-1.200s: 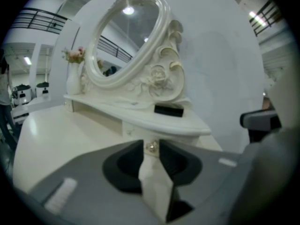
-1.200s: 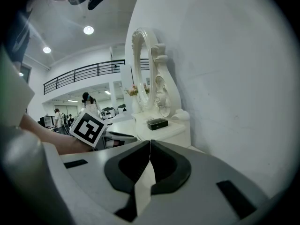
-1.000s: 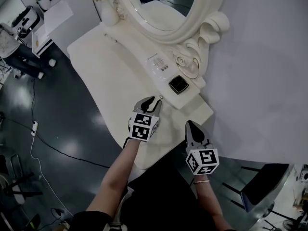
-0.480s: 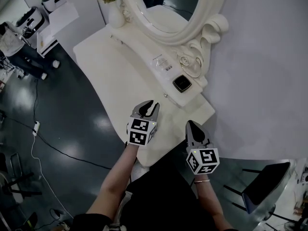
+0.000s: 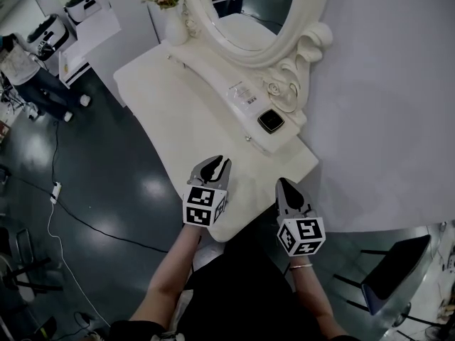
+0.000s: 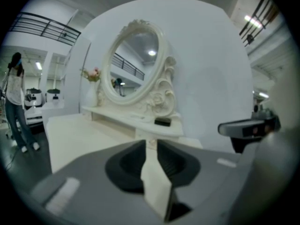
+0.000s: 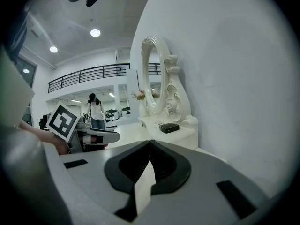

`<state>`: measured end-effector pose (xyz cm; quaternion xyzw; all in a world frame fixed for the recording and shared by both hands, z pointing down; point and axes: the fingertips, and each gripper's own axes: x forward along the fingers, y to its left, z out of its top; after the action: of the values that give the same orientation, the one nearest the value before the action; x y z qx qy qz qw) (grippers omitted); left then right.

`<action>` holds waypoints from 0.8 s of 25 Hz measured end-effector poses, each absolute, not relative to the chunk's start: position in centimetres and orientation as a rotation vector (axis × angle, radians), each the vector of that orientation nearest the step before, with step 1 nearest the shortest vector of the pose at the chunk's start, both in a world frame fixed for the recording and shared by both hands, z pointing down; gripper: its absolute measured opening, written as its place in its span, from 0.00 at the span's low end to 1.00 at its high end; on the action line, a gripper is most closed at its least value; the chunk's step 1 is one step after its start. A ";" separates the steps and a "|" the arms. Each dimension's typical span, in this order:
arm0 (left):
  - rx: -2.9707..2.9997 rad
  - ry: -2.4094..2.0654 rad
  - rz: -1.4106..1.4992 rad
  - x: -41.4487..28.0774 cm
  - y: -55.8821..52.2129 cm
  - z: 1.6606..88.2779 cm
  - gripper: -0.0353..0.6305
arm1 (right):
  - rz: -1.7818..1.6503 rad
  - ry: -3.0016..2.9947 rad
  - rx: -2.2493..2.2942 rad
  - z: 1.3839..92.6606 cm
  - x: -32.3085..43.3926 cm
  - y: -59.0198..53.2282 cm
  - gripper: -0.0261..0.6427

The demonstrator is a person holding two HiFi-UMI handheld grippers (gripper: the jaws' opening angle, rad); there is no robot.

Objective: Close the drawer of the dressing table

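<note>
Ahead, drawer (image 5: 246,138) lies clear of closing left jaws.

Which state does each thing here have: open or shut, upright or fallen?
drawer: looks closed, front flush with the shelf unit.
left gripper: jaws closing, nothing between them.
right gripper: shut, empty.
small black box: closed, lying flat on the shelf.
flower vase: upright.
</note>
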<state>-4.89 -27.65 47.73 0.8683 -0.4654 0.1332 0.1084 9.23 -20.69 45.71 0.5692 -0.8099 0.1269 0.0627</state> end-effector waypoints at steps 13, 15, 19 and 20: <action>2.556 -1.412 0.328 -7.7 -23.9 46.0 0.15 | 0.327 -2.473 1.710 44.4 7.3 -19.0 0.05; 2.558 -1.417 0.317 -8.0 -23.5 45.7 0.15 | 0.319 -2.474 1.707 44.3 7.1 -18.7 0.05; 2.562 -1.426 0.294 -8.5 -22.7 45.1 0.15 | 0.299 -2.469 1.705 43.9 6.8 -18.2 0.04; 2.563 -1.428 0.289 -8.6 -22.5 45.0 0.15 | 0.295 -2.469 1.706 43.9 6.8 -18.1 0.04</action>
<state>-8.60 -22.54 45.01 0.8653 -0.4821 0.0976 0.0966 6.77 -18.08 43.85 0.5646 -0.8172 0.0977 0.0631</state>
